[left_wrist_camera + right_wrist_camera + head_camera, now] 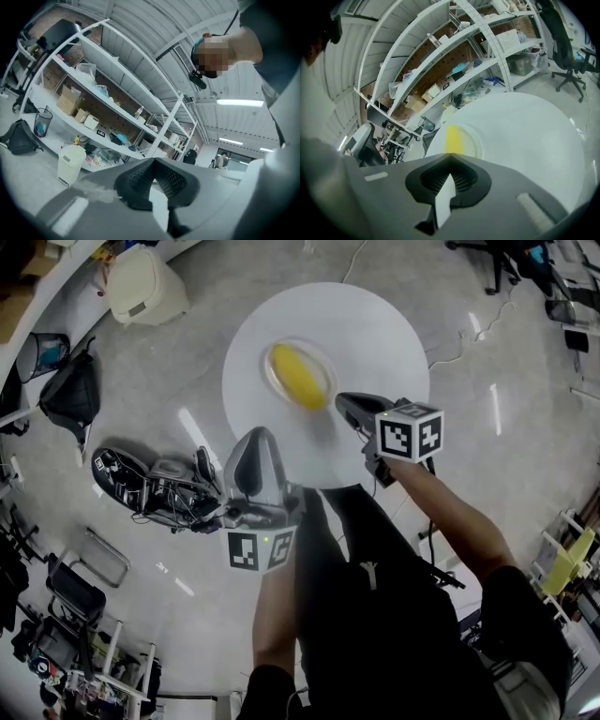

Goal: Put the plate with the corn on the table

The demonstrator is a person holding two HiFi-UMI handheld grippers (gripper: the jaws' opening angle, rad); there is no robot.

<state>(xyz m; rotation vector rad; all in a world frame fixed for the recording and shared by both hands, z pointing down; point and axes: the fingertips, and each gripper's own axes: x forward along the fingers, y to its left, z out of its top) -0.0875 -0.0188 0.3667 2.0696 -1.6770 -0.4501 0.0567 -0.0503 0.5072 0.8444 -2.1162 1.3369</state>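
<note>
On the far left of the head view, a white lidded bin [141,287] stands on the grey floor [187,381]. Below it, a black bag [75,395] sits near a dark mesh basket [42,352]. A tangle of dark equipment [155,488] lies on the floor further down.

The left hand-held gripper [257,437] is held up in front of the person, with its tips over the near left edge of the round white tabletop [375,334]. Its own view points upward at white shelving [117,93] and the ceiling. There its two jaws [152,160] meet at the tips with nothing between them, so it is closed and empty.

The plate [322,360] rests flat on the tabletop, a little left of its middle. The yellow corn [298,376] lies on the plate.

The right hand-held gripper [343,401] reaches in from the right, with its marker cube [410,432] behind it. Its tips sit just beside the plate's near right rim. In its own view the jaws [450,156] are pressed together at the tips and grip nothing. The plate [472,140] with the corn [453,139] lies directly beyond them on the tabletop [534,140]. Whether the tips touch the rim cannot be told.
</note>
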